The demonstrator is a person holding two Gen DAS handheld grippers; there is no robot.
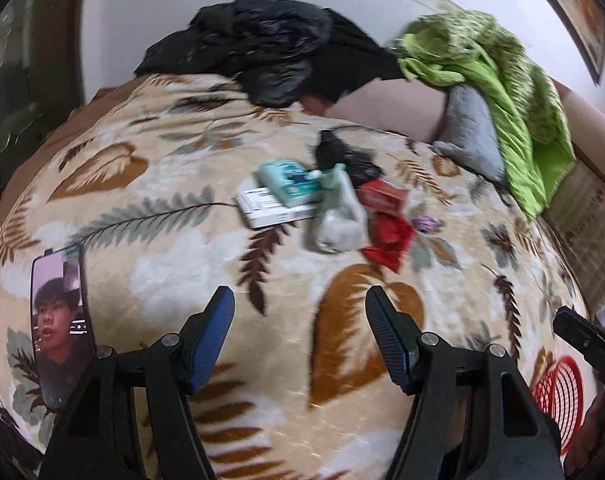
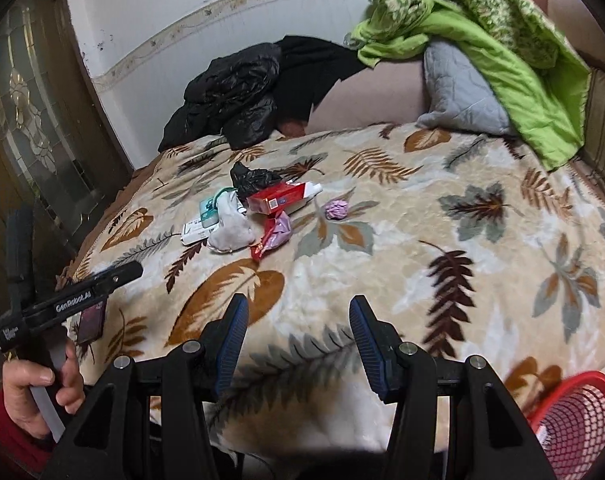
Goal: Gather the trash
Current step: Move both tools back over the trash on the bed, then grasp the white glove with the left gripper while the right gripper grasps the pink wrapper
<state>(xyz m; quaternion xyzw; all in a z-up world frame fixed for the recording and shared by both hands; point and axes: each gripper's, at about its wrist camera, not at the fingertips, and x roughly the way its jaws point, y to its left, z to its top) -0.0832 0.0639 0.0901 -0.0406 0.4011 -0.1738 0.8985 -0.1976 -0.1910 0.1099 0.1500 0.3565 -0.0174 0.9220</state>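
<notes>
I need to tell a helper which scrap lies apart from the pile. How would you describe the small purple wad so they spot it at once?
On the leaf-patterned blanket, find the trash pile at its middle. Just right of it, alone on the blanket, lies the crumpled purple wad, the only piece touching nothing else.

"GenRobot.AI" in white on the black left gripper (image 2: 68, 302); print on the boxes unreadable.

Bed blanket (image 2: 422, 216): cream, with brown, rust and grey-green leaf print. Quilt (image 2: 502, 40): lime green (mottled green-and-cream reverse). Pillow (image 2: 458, 88): grey, quilted. Jacket (image 2: 230, 96): glossy black. Carton (image 2: 278, 200): red. Crumpled wrapper (image 2: 336, 210): lilac. Basket (image 2: 578, 424): red mesh. Tongs' pads (image 2: 232, 344): blue, ribbed.
</notes>
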